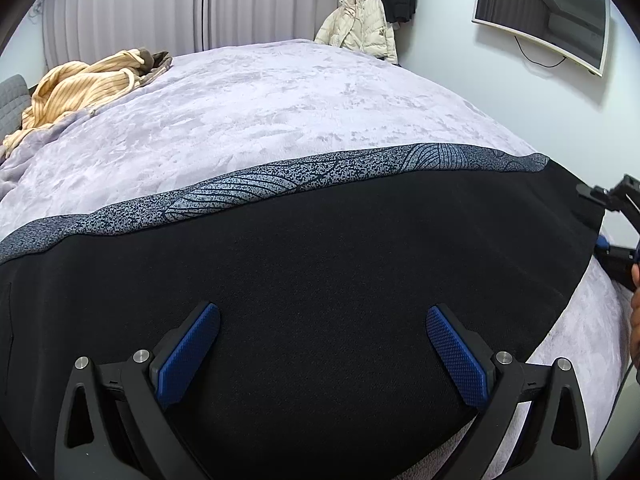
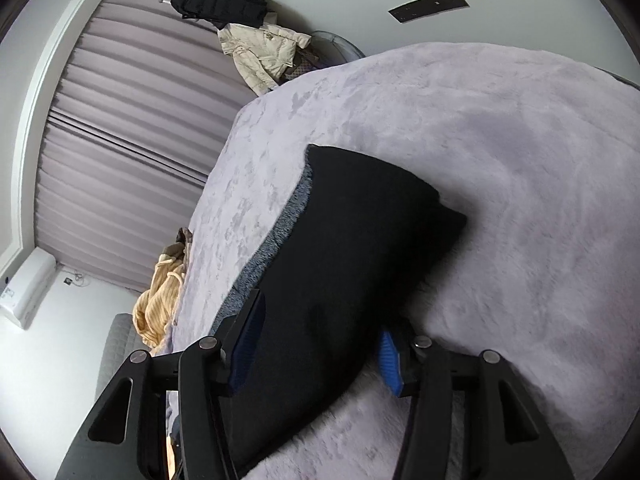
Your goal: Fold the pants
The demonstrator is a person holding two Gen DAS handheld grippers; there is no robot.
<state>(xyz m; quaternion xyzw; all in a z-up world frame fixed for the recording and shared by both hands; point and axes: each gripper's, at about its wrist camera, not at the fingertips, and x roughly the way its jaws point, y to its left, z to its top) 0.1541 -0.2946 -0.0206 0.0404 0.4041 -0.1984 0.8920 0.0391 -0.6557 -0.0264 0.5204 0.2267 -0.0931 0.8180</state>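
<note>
The left hand-held gripper (image 1: 323, 316) hangs over the black pants (image 1: 320, 264), its blue, ridged pads wide apart and gripping nothing. The right hand-held gripper (image 2: 320, 330) straddles the folded end of the pants (image 2: 344, 248); whether its pads press the cloth I cannot tell. The pants lie flat on the bed's plush lilac blanket (image 1: 260, 112), a speckled grey band (image 1: 256, 190) along the far edge. Only the left view shows the wall-mounted screen (image 1: 544, 16).

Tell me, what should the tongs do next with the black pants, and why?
Probably the right tongs should close on the end of the black pants lying between their fingers, then lift it over. The left tongs hover open, and the pants lie flat on the purple blanket.
</note>
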